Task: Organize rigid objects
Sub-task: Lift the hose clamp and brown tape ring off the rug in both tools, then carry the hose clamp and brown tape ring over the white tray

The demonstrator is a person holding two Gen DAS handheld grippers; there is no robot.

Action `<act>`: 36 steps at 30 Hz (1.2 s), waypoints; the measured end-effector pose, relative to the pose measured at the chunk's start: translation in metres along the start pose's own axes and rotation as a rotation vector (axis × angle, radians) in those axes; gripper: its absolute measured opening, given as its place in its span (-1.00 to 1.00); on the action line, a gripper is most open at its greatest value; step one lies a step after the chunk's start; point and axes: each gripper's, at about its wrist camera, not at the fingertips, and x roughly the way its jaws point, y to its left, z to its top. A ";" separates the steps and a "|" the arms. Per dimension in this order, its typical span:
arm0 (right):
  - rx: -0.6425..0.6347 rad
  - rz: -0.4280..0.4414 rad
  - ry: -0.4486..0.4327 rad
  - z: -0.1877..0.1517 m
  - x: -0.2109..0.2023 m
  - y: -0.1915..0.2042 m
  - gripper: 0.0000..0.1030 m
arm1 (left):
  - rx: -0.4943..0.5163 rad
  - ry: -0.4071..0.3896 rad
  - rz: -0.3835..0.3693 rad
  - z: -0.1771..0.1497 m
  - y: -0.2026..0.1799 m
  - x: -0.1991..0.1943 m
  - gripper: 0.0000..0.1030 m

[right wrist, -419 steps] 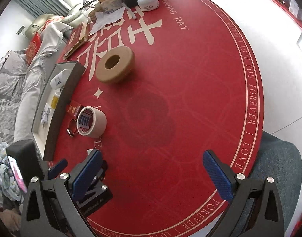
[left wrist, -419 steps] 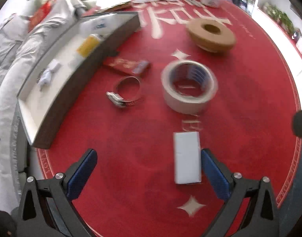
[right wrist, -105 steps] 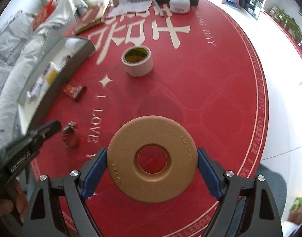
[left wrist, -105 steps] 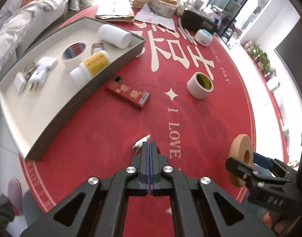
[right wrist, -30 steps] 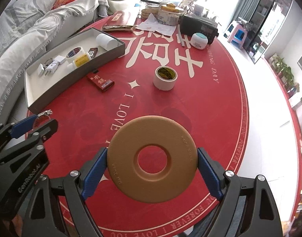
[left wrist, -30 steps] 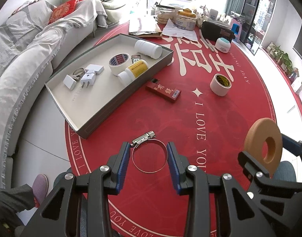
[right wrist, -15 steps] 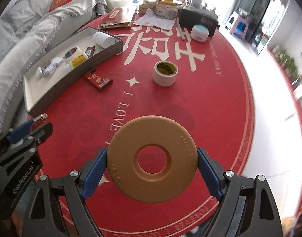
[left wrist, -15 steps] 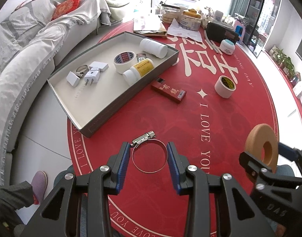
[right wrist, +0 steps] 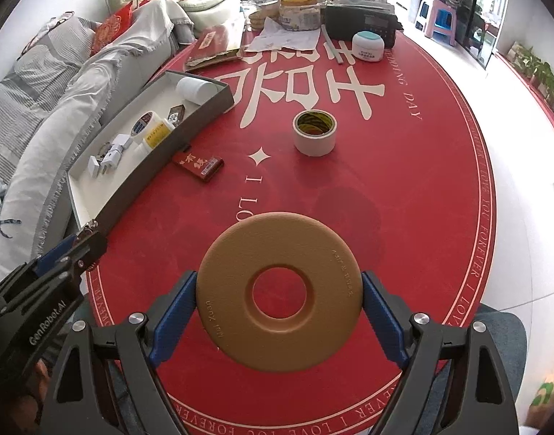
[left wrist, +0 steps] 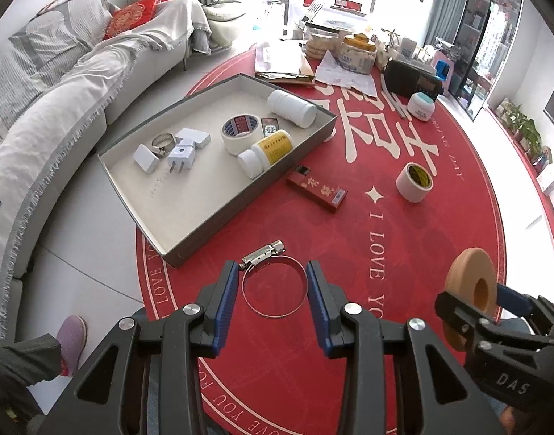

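Holding a metal hose clamp (left wrist: 275, 288) between its blue pads, the left gripper (left wrist: 273, 302) hung above the near edge of the red desk (left wrist: 403, 253); both pads touched the ring's sides, its screw housing pointing away toward the tray. The right gripper (right wrist: 278, 311) pinched a tan foam ring (right wrist: 278, 297) by its rim, jaws set wide around it, flat face toward the camera, lifted over the desk's near edge. From the left wrist view the same ring (left wrist: 470, 295) showed edge-on at the right, in black fingers.

A grey tray (left wrist: 175, 250) lay along the desk's left edge, overhanging it toward the sofa (left wrist: 59, 108). Inside it: a second hose clamp (left wrist: 163, 142), two white blocks, a white plug adapter (left wrist: 181, 156), a roll of white tape (left wrist: 239, 134), a yellow-labelled bottle (left wrist: 266, 152), a plain white bottle (left wrist: 291, 108), and a small dark packet between the bottles, too small to read with certainty.

Just outside the tray's right wall lay a red box (left wrist: 316, 188), flat on the desk. A masking tape roll (left wrist: 414, 181) stood apart near the desk's middle. At the far edge: papers, jars, a dark case and a white-and-teal tub (left wrist: 421, 106).

A slippered foot (left wrist: 71, 337) showed on the floor below the desk's left edge.
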 end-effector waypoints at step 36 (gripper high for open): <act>-0.020 0.245 -0.207 0.173 -0.059 0.063 0.71 | -0.207 -0.241 -0.014 0.157 0.074 -0.059 -0.21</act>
